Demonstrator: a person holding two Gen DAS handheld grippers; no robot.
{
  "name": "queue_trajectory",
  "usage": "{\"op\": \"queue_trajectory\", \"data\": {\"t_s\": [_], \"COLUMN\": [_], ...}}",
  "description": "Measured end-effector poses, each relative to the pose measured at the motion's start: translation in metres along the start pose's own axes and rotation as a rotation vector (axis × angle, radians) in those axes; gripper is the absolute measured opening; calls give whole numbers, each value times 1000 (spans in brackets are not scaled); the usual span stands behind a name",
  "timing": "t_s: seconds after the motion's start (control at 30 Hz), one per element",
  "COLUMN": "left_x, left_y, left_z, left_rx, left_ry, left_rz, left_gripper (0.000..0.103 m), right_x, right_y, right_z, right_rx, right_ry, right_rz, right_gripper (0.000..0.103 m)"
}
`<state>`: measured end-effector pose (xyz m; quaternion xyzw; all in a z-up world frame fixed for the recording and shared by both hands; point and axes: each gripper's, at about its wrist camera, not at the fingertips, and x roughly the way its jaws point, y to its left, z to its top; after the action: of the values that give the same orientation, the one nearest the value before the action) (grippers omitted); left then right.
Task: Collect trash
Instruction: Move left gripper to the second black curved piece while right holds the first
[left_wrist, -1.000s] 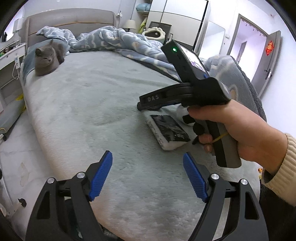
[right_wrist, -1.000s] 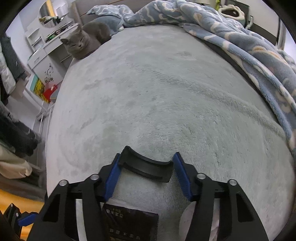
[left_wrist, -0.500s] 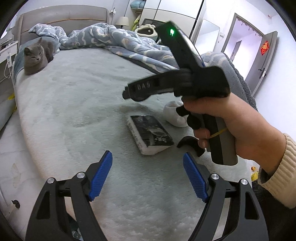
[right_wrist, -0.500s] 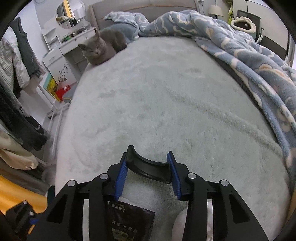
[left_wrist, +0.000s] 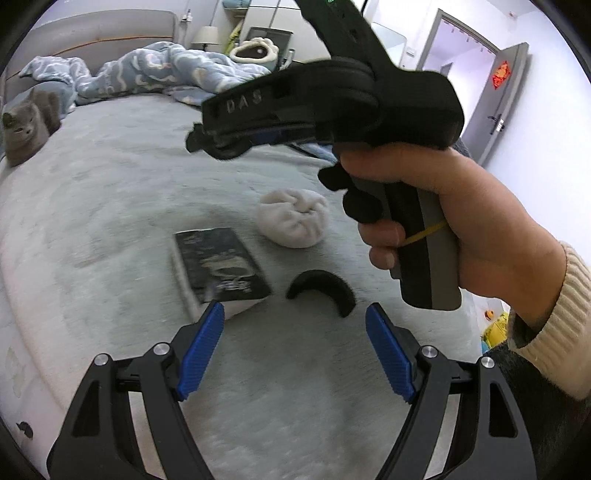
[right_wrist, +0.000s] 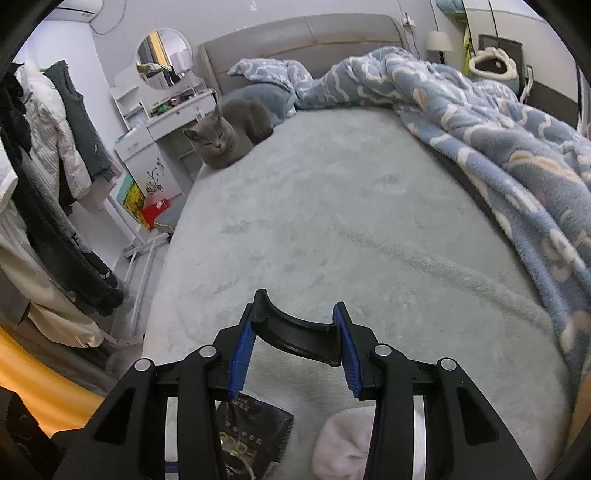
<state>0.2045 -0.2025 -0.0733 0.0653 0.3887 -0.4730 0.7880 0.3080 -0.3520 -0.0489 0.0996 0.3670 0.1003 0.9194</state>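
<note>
- My right gripper (right_wrist: 295, 349) is raised above the grey plush bed cover (right_wrist: 351, 221), its blue-padded fingers (right_wrist: 242, 354) closed narrow on a curved black plastic piece (right_wrist: 295, 334) – the piece spans from one pad to the other, clear of the bed
- In the left wrist view I see the same right gripper from the side, held in the person's right hand (left_wrist: 443, 218) with a cream knitted cuff at the wrist
- My left gripper (left_wrist: 295, 349) hangs low over the near part of the bed with its fingers (left_wrist: 201, 350) spread wide and nothing between them
- On the cover just ahead of the left fingers lies a second curved black piece (left_wrist: 321, 290), arched like a crescent, flat on the fabric
- Beside it, to the left, sits a flat black packet with pale printing (left_wrist: 219, 264) on a white block; its near corner is just in front of the left pad
- Beyond those two rests a crumpled white ball of tissue or cloth (left_wrist: 293, 218) – I cannot tell which
- A grey cat (right_wrist: 229, 138) is curled at the far corner of the bed near the headboard, well apart from both grippers
- A blue and white patterned blanket (right_wrist: 461, 110) is heaped along the right side of the bed
- A white dresser with a round mirror (right_wrist: 164, 59) stands past the cat
</note>
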Motion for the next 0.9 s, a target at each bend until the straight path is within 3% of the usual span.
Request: {"op": "queue_trajectory", "data": {"t_s": [0.4, 0.63, 0.9], "left_x": [39, 54, 65], "left_y": [-19, -19, -15], "left_z": [1, 6, 11], "left_rx": [19, 26, 71], "left_ry": [52, 48, 51], "left_rz": [-29, 21, 61], "left_gripper": [81, 80, 68], "right_x": [-26, -32, -37], "right_y": [-31, -43, -49], "right_z": [-2, -10, -15], "right_rx": [9, 15, 7], "right_ry": [-38, -28, -24], "right_rz": [11, 12, 16], "right_gripper": [43, 43, 43]}}
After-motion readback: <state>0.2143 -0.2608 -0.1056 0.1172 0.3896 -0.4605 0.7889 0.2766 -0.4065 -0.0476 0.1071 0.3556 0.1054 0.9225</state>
